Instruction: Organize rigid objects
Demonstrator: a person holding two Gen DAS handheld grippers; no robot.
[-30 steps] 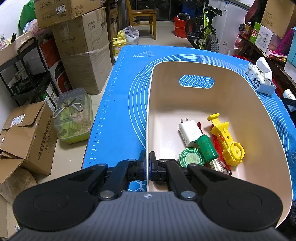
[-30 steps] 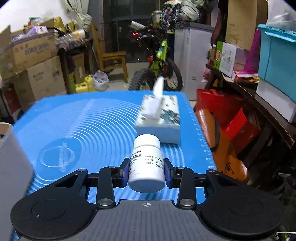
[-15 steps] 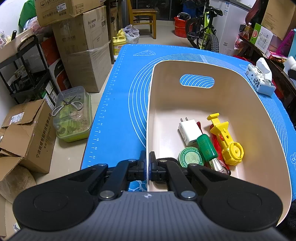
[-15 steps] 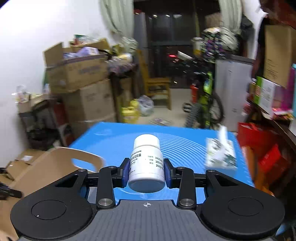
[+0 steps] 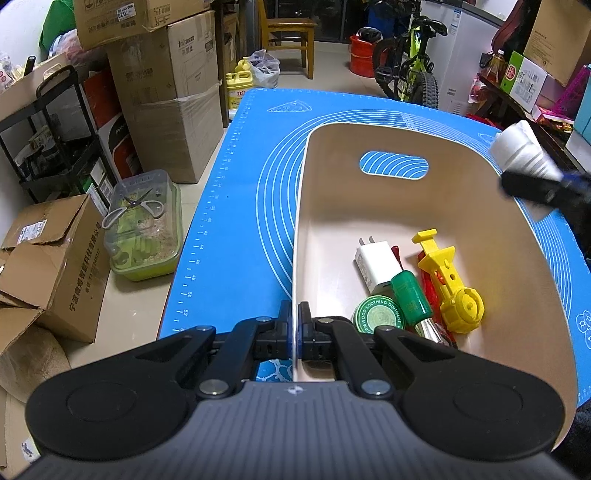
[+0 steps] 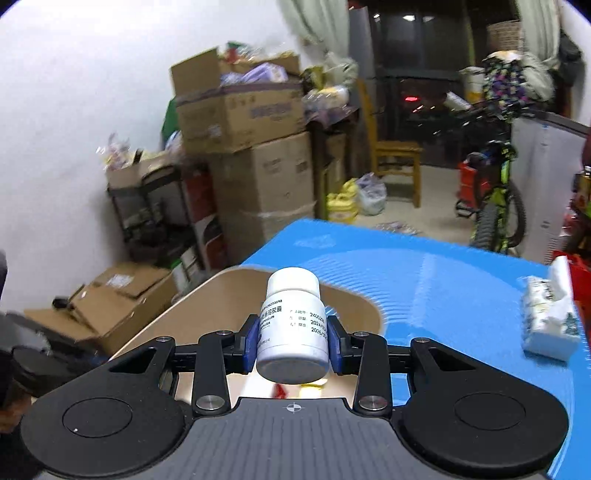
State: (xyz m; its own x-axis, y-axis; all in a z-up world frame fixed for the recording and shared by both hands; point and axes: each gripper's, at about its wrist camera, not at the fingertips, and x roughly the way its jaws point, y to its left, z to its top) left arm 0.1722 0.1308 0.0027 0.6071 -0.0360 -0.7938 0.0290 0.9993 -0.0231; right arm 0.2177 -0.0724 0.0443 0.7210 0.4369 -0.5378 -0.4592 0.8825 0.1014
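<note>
My left gripper (image 5: 294, 332) is shut on the near left rim of a beige bin (image 5: 301, 206) on the blue mat (image 5: 236, 206). In the bin lie a white charger (image 5: 373, 264), a green tube (image 5: 410, 291), a green ointment tin (image 5: 378, 316) and a yellow toy (image 5: 452, 288). My right gripper (image 6: 293, 341) is shut on a white pill bottle (image 6: 291, 325) and holds it over the bin's right rim (image 6: 207, 295). In the left wrist view the bottle (image 5: 521, 153) shows at the bin's right edge.
A tissue box (image 6: 548, 323) lies on the mat's right side. Cardboard boxes (image 5: 166, 96), a black rack (image 5: 48, 140), a clear container with scissors (image 5: 144, 225), a wooden chair (image 5: 288, 33) and a bicycle (image 5: 413, 70) stand around the table.
My right gripper has swung left with the pill bottle, from near the tissue box to over the bin's right rim. My left gripper has kept its hold on the bin.
</note>
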